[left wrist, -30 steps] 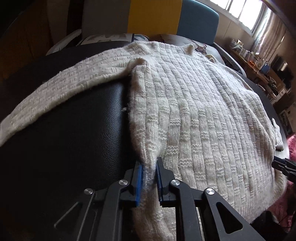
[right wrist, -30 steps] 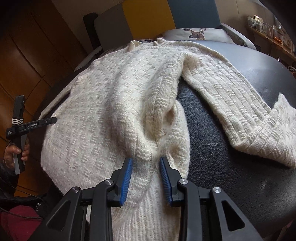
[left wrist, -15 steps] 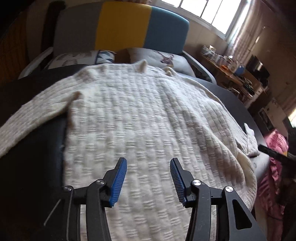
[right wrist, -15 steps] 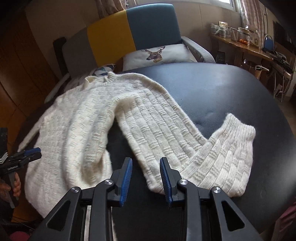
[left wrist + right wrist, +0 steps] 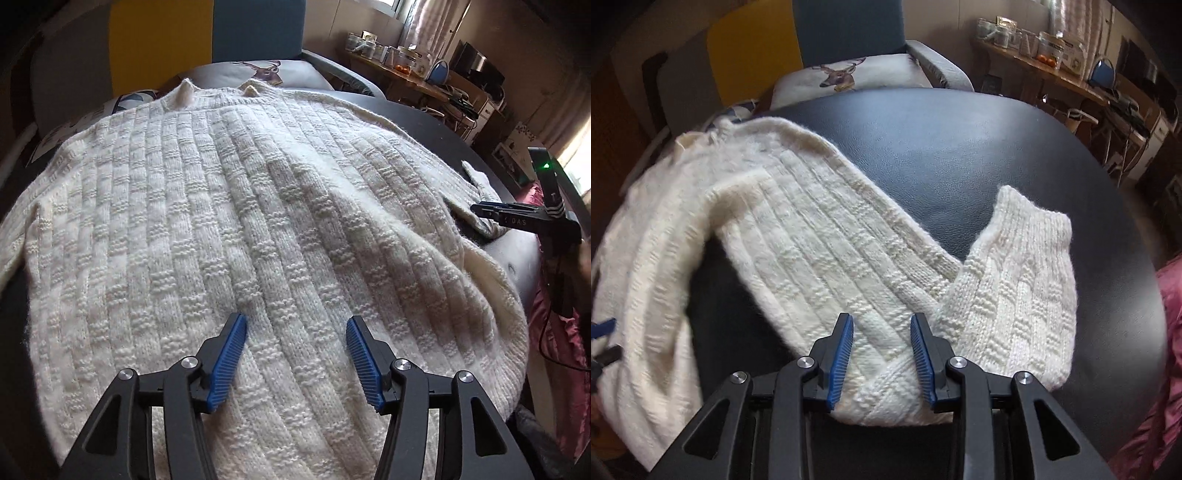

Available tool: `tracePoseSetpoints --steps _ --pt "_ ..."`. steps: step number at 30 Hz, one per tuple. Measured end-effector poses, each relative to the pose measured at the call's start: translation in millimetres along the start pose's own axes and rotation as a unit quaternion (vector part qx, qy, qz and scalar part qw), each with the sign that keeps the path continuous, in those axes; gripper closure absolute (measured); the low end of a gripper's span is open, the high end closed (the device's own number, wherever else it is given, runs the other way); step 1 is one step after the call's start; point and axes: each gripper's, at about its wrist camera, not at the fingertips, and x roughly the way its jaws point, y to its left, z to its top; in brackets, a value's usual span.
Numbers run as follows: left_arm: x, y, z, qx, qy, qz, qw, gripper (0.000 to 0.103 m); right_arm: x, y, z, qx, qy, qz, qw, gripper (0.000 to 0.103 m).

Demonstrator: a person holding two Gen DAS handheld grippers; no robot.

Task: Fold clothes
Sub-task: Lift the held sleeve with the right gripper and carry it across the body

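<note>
A cream knitted sweater lies spread flat on a dark leather table, collar at the far side. My left gripper is open and empty, hovering over the sweater's lower body. My right gripper is open over the bend of the right sleeve, which is folded back on itself, its cuff pointing away. The right gripper also shows in the left wrist view, low over the sleeve at the right edge.
A grey, yellow and blue sofa with a deer cushion stands behind the table. A cluttered wooden shelf runs along the right wall. Pink fabric lies at the right of the table.
Both grippers have let go of the sweater's lower side edges and opened. The left moved to over the middle of the body. The right moved to over the folded right sleeve.
</note>
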Motion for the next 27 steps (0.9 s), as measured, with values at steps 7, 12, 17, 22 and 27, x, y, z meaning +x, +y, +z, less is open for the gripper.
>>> tracePoseSetpoints --steps 7,12,17,22,27 --pt "-8 2 2 0.002 -0.006 -0.012 0.9999 0.041 -3 59 -19 -0.056 0.063 0.182 0.98 0.067" --pt "-6 4 -1 0.001 0.002 -0.009 1.0 0.041 26 98 -23 -0.15 0.101 0.119 0.976 0.067" --pt "-4 6 -5 0.005 0.0 -0.011 0.9999 0.039 42 133 -36 -0.262 0.104 0.041 0.959 0.062" --pt "1 4 -4 0.004 -0.004 -0.022 0.9997 0.027 43 136 -43 -0.247 0.093 0.039 0.964 0.051" --pt "4 -5 -6 0.026 -0.011 -0.011 0.9995 0.018 34 169 -61 -0.326 0.061 -0.072 0.941 0.097"
